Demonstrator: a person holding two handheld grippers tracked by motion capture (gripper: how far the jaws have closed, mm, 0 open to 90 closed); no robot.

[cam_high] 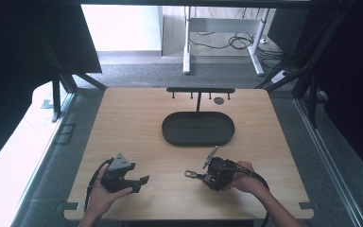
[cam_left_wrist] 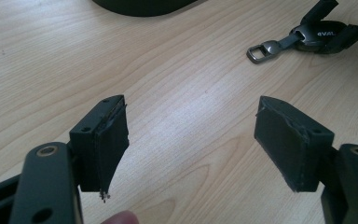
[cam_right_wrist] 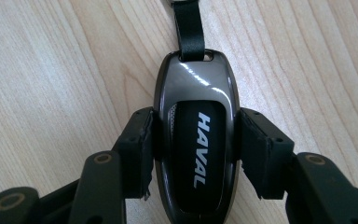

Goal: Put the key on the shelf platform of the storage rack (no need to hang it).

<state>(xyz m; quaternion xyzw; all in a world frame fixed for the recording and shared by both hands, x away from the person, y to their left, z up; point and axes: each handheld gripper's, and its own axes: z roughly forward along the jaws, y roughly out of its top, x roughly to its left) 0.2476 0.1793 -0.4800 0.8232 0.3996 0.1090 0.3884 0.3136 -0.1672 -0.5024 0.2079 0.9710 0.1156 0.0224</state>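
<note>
A glossy dark car key fob [cam_right_wrist: 196, 140] marked HAVAL lies low over the wooden table [cam_high: 137, 123], with a black strap and a metal clasp [cam_high: 190, 174] pointing left. My right gripper [cam_right_wrist: 196, 144] is shut on the key fob, its pads [cam_right_wrist: 142, 140] pressing both sides. In the left gripper view the fob [cam_left_wrist: 318, 35] and its clasp [cam_left_wrist: 262, 50] show at the upper right. My left gripper [cam_left_wrist: 191, 135] stands open over bare wood at the front left of the table [cam_high: 139, 182], nothing between its pads [cam_left_wrist: 109, 140].
A black oval tray [cam_high: 198, 128] sits at the table's centre, with a black hook rack [cam_high: 201, 90] behind it. A small dark disc [cam_high: 219, 100] lies near the rack. Bare wood lies between the two grippers.
</note>
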